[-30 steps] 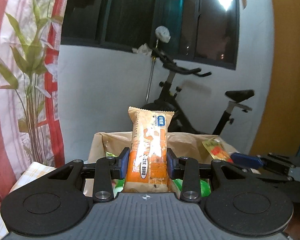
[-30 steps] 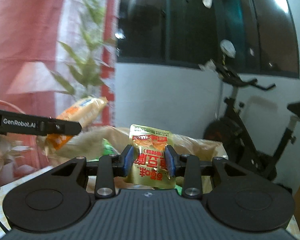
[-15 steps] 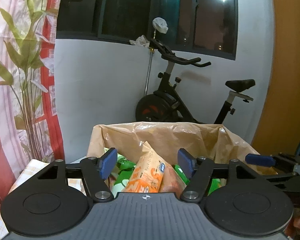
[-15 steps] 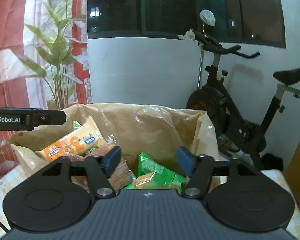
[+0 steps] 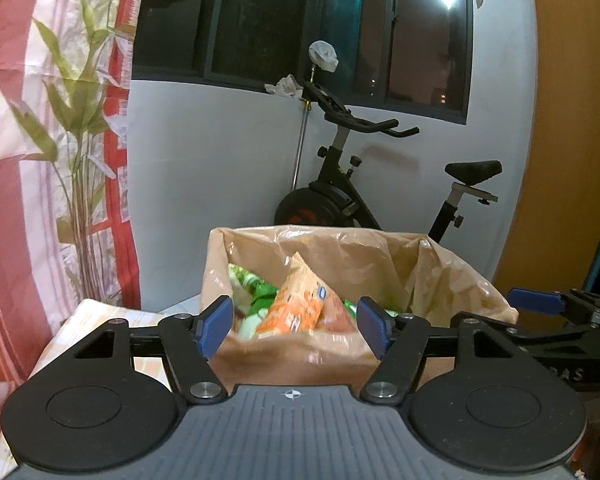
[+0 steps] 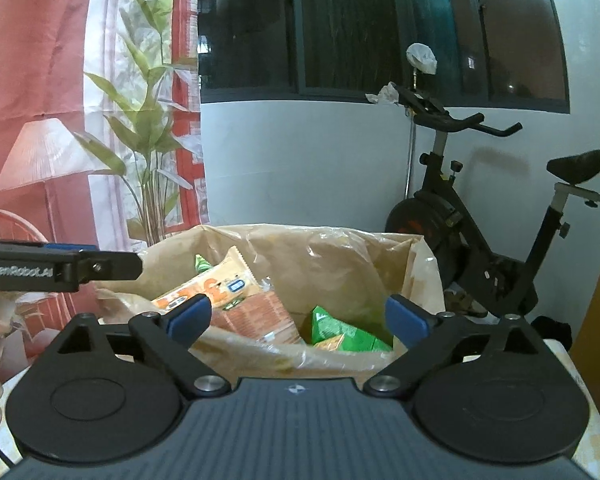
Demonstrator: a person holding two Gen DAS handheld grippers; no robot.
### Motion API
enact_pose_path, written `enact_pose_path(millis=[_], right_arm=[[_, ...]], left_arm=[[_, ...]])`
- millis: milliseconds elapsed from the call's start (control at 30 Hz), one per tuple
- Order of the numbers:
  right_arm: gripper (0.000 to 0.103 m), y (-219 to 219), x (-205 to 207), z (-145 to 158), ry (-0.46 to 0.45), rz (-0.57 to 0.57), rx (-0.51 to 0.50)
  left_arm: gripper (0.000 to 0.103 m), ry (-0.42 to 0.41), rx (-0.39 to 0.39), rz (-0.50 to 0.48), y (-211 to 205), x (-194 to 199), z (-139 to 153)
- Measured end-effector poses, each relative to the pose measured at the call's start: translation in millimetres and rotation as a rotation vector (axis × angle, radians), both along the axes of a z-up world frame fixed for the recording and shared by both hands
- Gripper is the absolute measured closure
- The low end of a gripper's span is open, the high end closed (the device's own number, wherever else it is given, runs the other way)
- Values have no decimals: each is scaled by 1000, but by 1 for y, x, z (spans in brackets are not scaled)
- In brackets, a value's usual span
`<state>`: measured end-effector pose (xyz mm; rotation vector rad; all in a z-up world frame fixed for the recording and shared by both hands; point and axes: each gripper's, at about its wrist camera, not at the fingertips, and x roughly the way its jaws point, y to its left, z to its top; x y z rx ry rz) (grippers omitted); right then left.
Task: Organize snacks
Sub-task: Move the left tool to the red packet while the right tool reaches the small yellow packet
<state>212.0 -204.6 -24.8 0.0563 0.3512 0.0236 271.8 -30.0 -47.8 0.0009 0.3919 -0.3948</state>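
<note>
Brown plastic lines the box, and that box is where the snacks go, so you hold both tools right in front of it, pointing a little down into it. It sits on a table with a checked cloth.

Your left gripper has its fingers apart, and nothing is between them. They have just been opening wider. The orange snack pack lies inside the box, leaning on the other packs, with one end poking up. It is past your blue pads, not touching them, so it rests there by itself.

Your right gripper has its fingers very wide, and they have just been opening too. Nothing is between them. Beyond them in the box you can see the orange snack pack, a reddish pack just beside it, and green packs lower down on the right. I cannot pick out any gold pack in there.

Wide fingers make sense here. Open pads let a pack fall free into the box, and they will not snag the thin plastic lining.

Both tools look done with this drop. I think the next job is to go and get more snacks, if any are left. None show outside the box in these views. An exercise bike stands behind by the wall, out of your way.
</note>
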Motion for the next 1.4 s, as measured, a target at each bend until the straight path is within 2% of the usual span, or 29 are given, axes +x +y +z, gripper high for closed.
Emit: enact_pose_path(millis=[200, 467, 600, 800, 933, 1067, 1267, 1400], right_arm=[[7, 11, -19, -7, 40, -65, 5], [6, 23, -51, -30, 57, 45, 21], [0, 31, -62, -47, 56, 55, 11], [0, 32, -68, -75, 137, 66, 61], [0, 27, -69, -92, 204, 29, 78], [0, 30, -75, -113, 271, 39, 16], [1, 47, -75, -144, 412, 163, -78], [10, 66, -70, -161, 460, 267, -182]], left_arm=[[32, 28, -17, 17, 14, -30, -12], [32, 108, -45, 46, 28, -52, -42], [32, 168, -40, 85, 36, -54, -64], [32, 286, -31, 104, 41, -59, -99], [32, 311, -33, 89, 40, -65, -112], [32, 331, -31, 101, 42, -66, -121], [32, 344, -22, 121, 42, -71, -129], [32, 346, -21, 136, 45, -71, -129]])
